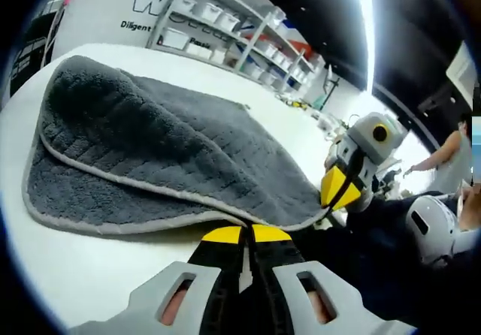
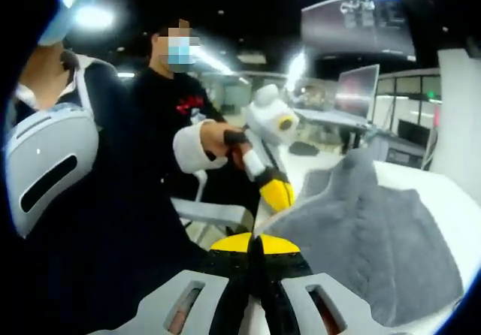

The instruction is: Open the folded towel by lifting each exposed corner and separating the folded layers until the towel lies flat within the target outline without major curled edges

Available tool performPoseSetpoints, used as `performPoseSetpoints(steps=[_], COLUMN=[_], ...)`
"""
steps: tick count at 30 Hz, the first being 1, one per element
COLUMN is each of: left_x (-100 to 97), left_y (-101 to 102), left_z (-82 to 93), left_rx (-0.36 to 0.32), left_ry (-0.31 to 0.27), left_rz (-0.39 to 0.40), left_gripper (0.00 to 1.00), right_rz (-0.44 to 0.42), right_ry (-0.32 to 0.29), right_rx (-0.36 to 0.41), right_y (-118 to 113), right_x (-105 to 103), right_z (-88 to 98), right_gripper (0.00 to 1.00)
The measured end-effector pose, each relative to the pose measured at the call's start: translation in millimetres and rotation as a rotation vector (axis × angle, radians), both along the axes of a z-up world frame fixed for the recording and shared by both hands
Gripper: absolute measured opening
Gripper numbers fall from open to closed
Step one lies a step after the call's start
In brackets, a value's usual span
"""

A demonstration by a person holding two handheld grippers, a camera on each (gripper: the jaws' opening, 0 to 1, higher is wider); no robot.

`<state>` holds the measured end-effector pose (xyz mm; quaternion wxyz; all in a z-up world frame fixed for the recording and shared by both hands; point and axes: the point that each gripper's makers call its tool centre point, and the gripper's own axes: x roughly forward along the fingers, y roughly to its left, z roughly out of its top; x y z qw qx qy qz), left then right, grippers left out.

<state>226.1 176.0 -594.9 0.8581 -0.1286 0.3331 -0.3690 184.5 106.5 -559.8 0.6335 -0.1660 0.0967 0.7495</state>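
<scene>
Gripper tips (image 1: 246, 234) on our left pinch the towel (image 1: 150, 147) edge; our right gripper (image 2: 254, 243) pinches too, so we can lift and unfold it.

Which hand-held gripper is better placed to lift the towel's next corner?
Right, probably. The right hand-held gripper has its tips at a corner of the towel, while the left hand-held gripper sits mid-hem. Both look shut; whether either pinches cloth is unclear.
</scene>
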Motion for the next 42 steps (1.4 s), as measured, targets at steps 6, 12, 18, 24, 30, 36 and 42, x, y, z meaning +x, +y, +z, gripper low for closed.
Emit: performPoseSetpoints(steps=[6, 12, 18, 24, 30, 36, 42], left_x=[-7.9, -14.0, -22.2, -32.5, -37.1, -7.9, 16.0], left_y=[-1.5, -2.2, -1.6, 9.0, 29.3, 66.5, 94.0], left_z=[-0.5, -1.8, -5.8, -1.9, 0.8, 17.5, 25.0], left_rx=[0.003, 0.006, 0.013, 0.074, 0.153, 0.297, 0.451], left_ry=[0.013, 0.024, 0.057, 0.057, 0.041, -0.167, -0.365], left_rz=[-0.014, -0.029, -0.064, -0.129, -0.141, -0.05, -0.009], left_gripper=[0.02, 0.02, 0.02, 0.02, 0.02, 0.12, 0.21], right_rz=[0.018, 0.028, 0.031, 0.031, 0.025, 0.017, -0.025], right_ry=[-0.04, -0.048, -0.059, -0.073, -0.074, -0.081, -0.047], right_rx=[-0.051, -0.084, -0.102, -0.098, -0.1, -0.092, -0.023], right_y=[-3.2, -8.8, -14.9, -16.1, -17.4, -19.9, -21.3], right_x=[-7.3, -12.0, -16.0, -16.2, -16.7, -17.9, -13.4], right_z=[-15.8, -22.5, -27.7, -28.7, -28.9, -25.2, -5.1], right_gripper=[0.0, 0.0, 0.0, 0.0, 0.0, 0.0, 0.0])
